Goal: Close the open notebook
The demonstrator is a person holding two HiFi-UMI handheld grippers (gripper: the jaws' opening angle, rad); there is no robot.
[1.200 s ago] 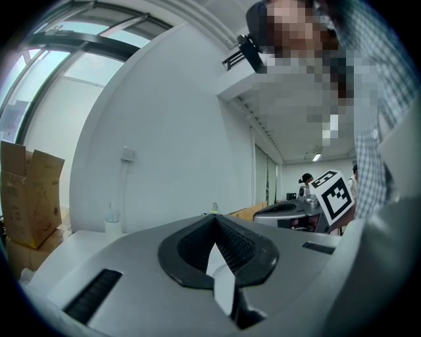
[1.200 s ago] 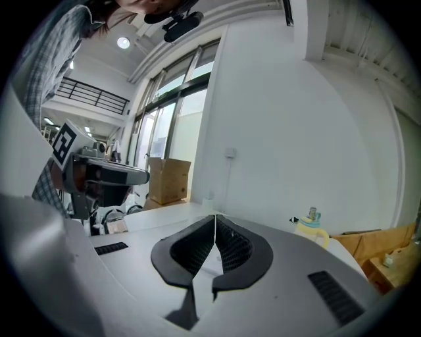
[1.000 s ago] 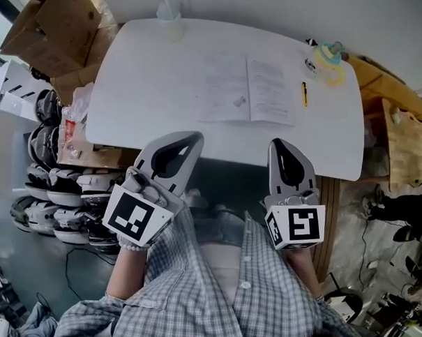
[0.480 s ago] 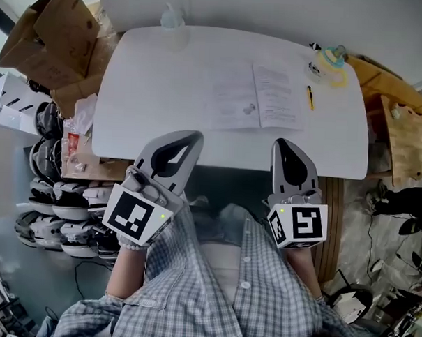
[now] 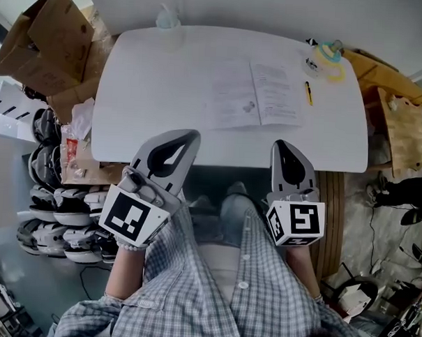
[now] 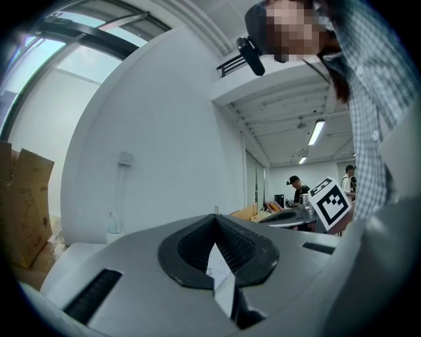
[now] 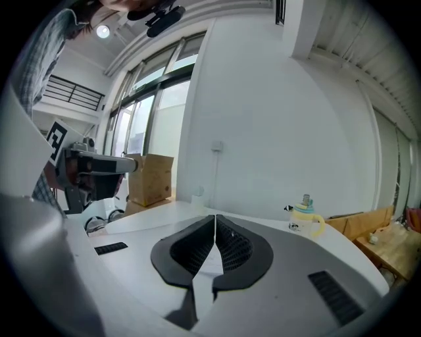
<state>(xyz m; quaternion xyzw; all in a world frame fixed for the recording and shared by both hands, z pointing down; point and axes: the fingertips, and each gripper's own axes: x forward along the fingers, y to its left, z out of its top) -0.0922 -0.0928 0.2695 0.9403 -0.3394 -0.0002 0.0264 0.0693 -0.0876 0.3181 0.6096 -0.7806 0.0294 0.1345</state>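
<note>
Toward the far right of the white table [image 5: 151, 92], the notebook [image 5: 256, 95] lies flat and open with both pages facing up. A yellow pen [image 5: 308, 93] sits just right of the notebook, and a cup [image 5: 329, 58] stands beyond its far right corner. Both of my tongs hang short of the notebook, over the table's near edge. The left gripper [image 5: 191, 134] is off its near left corner, and the right gripper [image 5: 280, 143] is almost in line with its right-hand page. Each is clenched, tips met, with nothing between them. I judge this to be the approach, with the closing not yet begun. Next I would carry one gripper to the notebook's outer edge, part its jaws, catch that side and swing it over the spine. The other gripper could steady the notebook's opposite half.
</note>
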